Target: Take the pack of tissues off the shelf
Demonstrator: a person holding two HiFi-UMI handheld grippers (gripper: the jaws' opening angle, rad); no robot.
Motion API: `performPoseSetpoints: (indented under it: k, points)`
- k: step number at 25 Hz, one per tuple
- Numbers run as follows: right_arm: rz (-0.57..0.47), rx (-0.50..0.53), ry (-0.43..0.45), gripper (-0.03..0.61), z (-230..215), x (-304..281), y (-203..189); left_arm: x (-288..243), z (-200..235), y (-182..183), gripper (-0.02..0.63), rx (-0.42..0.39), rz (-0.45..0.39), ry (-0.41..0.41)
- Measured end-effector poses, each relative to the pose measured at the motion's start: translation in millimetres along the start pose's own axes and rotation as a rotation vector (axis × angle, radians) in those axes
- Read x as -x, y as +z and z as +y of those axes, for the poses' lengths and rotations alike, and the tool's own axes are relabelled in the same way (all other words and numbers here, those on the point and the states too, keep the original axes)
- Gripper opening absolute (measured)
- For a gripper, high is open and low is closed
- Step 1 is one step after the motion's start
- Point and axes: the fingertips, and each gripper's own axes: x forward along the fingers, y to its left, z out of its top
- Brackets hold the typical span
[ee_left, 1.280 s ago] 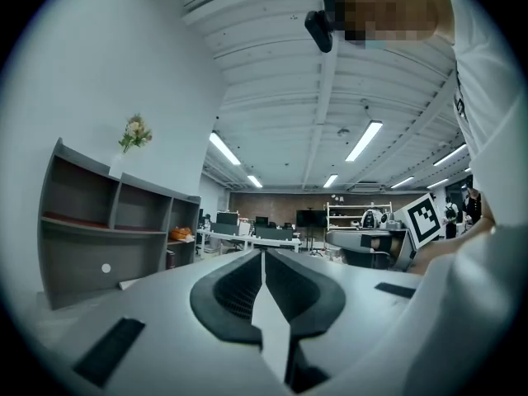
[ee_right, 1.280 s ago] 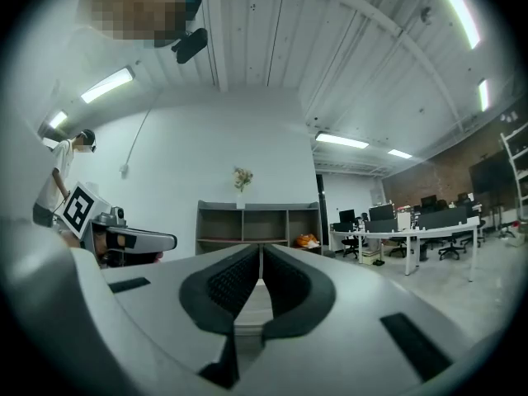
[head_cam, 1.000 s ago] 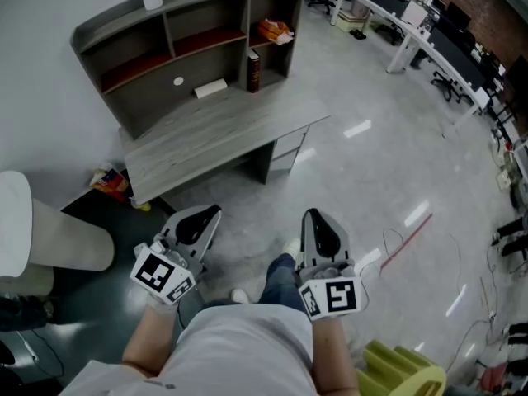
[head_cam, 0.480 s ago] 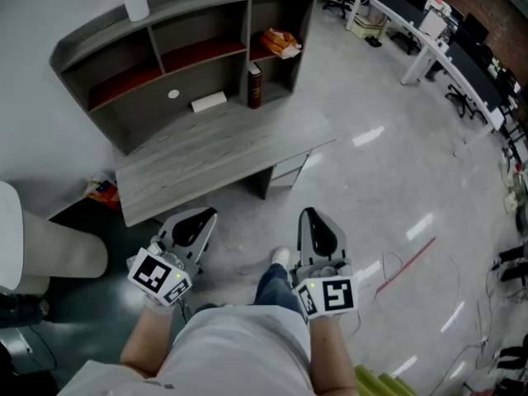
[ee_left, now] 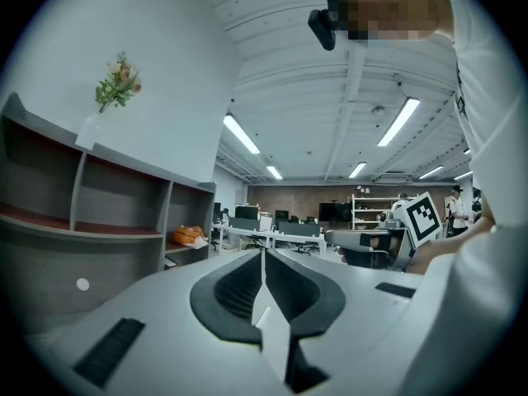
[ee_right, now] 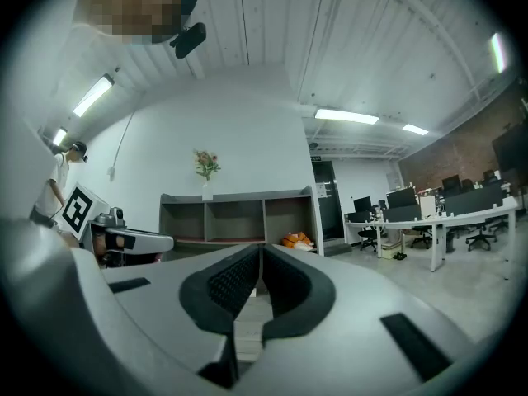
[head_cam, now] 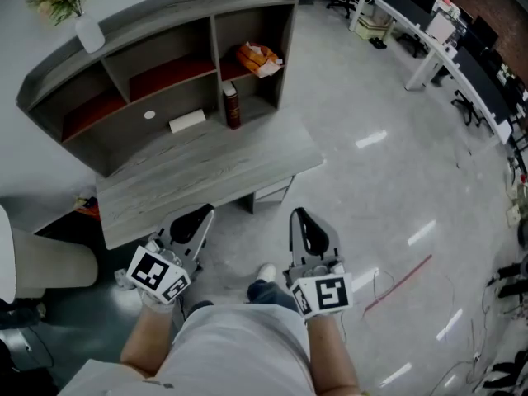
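An orange pack (head_cam: 258, 58) lies in the upper right compartment of the grey shelf (head_cam: 165, 23) on the desk (head_cam: 206, 176); it also shows as the orange pack (ee_left: 189, 235) and orange pack (ee_right: 298, 240) in the gripper views. A flat white box (head_cam: 187, 121) lies on the desk under the shelf. My left gripper (head_cam: 200, 215) and right gripper (head_cam: 302, 218) are held low in front of the person, short of the desk's front edge. Both are shut with nothing between the jaws, as with the left gripper (ee_left: 263, 254) and right gripper (ee_right: 261, 250).
A vase of flowers (head_cam: 87, 31) stands on top of the shelf. A dark upright book (head_cam: 232, 106) stands next to the white box. Office desks and chairs (head_cam: 429, 31) fill the back right. A red cable (head_cam: 396, 283) lies on the floor at right.
The desk and shelf have slid left and a little nearer in the head view as the person steps toward them. Both grippers keep their place, still shut.
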Motion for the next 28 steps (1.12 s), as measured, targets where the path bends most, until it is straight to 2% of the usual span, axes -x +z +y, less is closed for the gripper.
performPoseSetpoints:
  k: [11, 20, 28]
  points:
    - [0.015, -0.026, 0.075, 0.023, -84.1, -49.6, -6.6, -106.3, -0.5, 8.3, 0.026, -0.028, 0.019, 0.016]
    - [0.022, -0.007, 0.114, 0.023, -113.5, -103.3, -0.1, -133.4, 17.0, 3.8, 0.026, -0.004, 0.034, 0.06]
    - [0.023, 0.012, 0.125, 0.025, -128.5, -173.1, 3.8, -162.8, 66.3, 7.1, 0.026, 0.006, 0.032, 0.087]
